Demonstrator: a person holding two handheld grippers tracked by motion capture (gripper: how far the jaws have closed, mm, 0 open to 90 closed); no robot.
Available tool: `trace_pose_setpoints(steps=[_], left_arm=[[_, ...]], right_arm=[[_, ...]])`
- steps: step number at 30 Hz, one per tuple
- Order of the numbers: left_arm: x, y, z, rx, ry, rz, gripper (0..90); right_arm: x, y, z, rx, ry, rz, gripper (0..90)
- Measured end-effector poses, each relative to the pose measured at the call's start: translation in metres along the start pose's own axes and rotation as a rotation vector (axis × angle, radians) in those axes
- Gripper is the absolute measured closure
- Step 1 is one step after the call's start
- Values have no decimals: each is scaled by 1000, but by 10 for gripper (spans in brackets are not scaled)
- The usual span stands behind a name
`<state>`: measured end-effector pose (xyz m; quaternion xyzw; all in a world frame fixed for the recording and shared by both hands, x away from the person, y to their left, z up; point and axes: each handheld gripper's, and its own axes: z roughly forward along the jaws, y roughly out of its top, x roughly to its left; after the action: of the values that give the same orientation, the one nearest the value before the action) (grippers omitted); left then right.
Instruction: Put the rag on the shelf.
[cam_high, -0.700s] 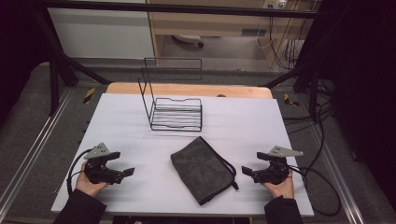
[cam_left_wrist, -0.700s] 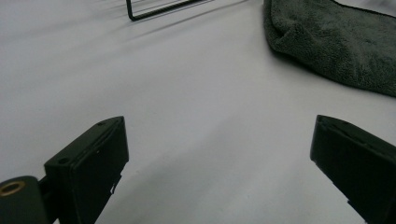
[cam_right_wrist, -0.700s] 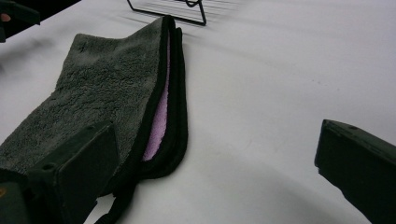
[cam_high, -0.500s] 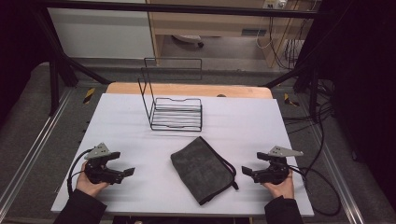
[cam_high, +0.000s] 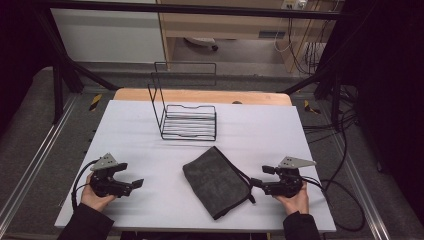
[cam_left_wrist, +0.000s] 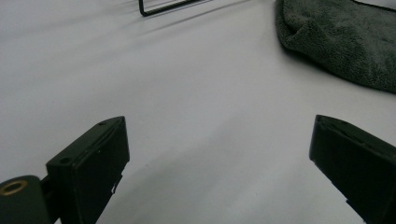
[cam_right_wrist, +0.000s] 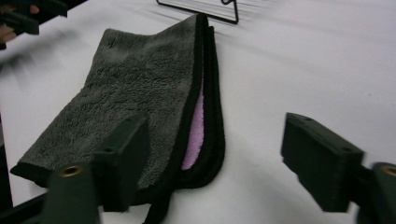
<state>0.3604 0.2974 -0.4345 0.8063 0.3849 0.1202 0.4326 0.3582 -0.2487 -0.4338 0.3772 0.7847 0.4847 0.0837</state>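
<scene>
Right gripper (cam_high: 264, 176): fingers open, empty; close them on the folded towel's (cam_high: 216, 181) near edge.
Left gripper (cam_high: 129, 176): fingers wide, empty, left of towel.

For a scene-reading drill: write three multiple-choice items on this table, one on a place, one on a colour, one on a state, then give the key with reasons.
1. Where does the wire rack stand relative to the folded towel?
A. Beyond it, toward the far edge of the table
B. On top of it
C. Between it and the person

2. What colour shows inside the towel's fold in the right gripper view?
A. Yellow
B. Pale purple
C. Green

3. How do the jaws of the right gripper stand?
A. Clamped on the towel
B. Clamped on the rack
C. Apart, gripping nothing

Key: 1 A, the high view shows the rack farther up the white table than the towel. 2 B, a lilac strip shows between the dark grey layers. 3 C, the jaws stand apart with the towel's edge lying loose on the table between them.
</scene>
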Motion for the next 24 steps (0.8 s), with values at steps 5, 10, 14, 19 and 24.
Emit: trace_pose_setpoints(steps=[5,10,14,19,24], left_arm=[[-1,1,1,3,1,-6,59],[-3,1,3,13,5,-6,64],[-4,1,3,12,5,-5,68],[-7,2,4,14,9,-5,79],[-9,3,6,21,11,-2,87]], right_arm=[[10,1,15,61,41,-19,465],[11,-1,29,115,10,-4,528],[10,-2,39,148,10,0,584],[11,-2,41,159,18,16,755],[10,1,39,141,6,22,837]])
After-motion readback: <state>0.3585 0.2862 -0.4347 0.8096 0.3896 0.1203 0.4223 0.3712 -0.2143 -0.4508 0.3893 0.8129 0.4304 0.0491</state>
